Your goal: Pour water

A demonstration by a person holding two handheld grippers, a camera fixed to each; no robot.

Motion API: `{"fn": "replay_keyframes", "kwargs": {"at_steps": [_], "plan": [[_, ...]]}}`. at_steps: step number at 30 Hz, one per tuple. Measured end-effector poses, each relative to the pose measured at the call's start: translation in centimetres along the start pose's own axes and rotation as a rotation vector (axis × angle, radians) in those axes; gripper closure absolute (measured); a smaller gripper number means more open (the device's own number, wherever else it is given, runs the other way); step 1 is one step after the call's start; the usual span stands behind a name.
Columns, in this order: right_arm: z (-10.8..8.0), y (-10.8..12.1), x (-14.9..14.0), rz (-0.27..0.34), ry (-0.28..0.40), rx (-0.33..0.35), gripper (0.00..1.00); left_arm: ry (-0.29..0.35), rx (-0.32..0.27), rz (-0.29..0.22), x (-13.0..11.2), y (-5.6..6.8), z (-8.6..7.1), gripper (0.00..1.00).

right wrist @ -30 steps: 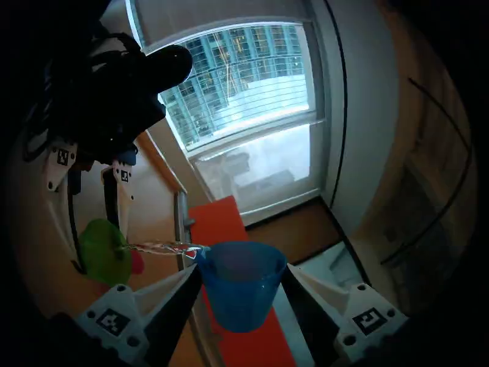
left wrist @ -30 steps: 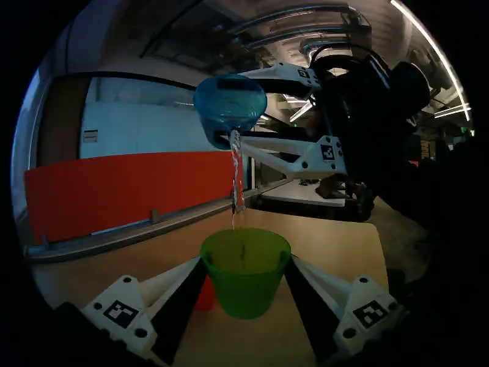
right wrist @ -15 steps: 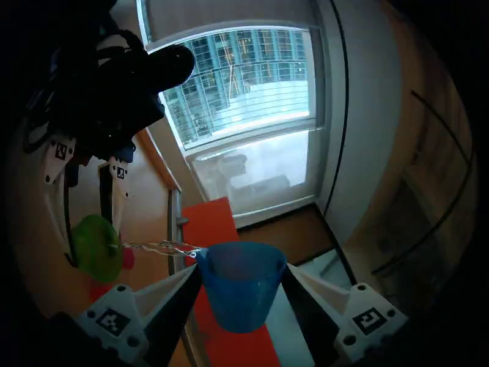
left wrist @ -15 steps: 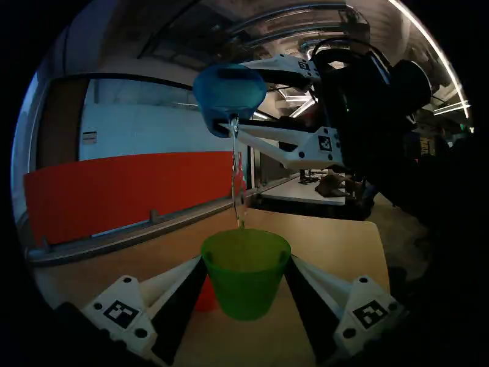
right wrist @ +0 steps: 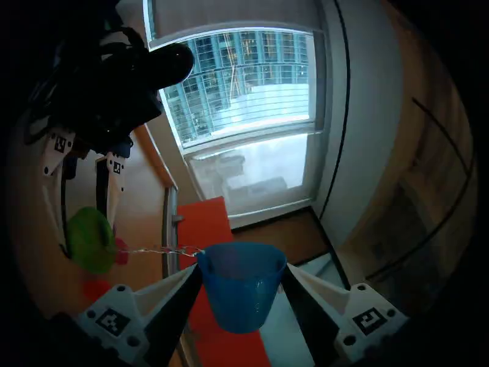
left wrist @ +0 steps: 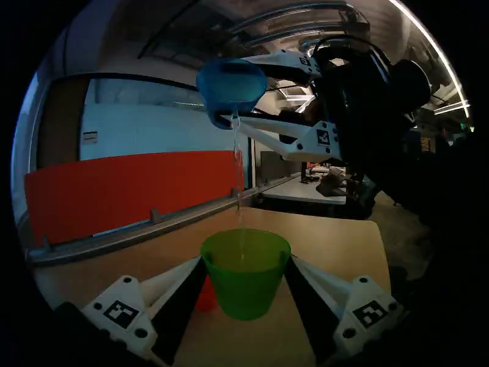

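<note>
Blue cup (left wrist: pixel 231 92) (tilted, trickling) above green cup (left wrist: pixel 246 287) in left hand-held gripper (left wrist: pixel 246 260).

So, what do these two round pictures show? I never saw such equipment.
No robot here: a person holds a two-finger tool in each hand, and a camera rides on each, looking forward along it. In the left gripper view, the left tool grips a green cup, a wooden table under it. In the right gripper view, the right tool grips a tilted blue cup. A thin stream of water falls from it into the green cup. A small red thing sits behind that cup.
</note>
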State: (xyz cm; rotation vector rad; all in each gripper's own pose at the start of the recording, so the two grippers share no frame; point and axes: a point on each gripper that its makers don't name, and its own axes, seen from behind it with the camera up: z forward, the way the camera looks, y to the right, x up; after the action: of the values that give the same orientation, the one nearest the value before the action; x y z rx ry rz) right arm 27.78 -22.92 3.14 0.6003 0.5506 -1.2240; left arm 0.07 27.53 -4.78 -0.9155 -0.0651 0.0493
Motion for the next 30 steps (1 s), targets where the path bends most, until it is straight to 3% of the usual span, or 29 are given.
{"fn": "replay_keyframes", "kwargs": {"at_steps": [30], "plan": [[-0.1, 1.0, 1.0, -0.15, -0.001, -0.005, 0.1, 0.005, -0.003, -0.016, 0.2, 0.1, 0.3, 0.15]]}}
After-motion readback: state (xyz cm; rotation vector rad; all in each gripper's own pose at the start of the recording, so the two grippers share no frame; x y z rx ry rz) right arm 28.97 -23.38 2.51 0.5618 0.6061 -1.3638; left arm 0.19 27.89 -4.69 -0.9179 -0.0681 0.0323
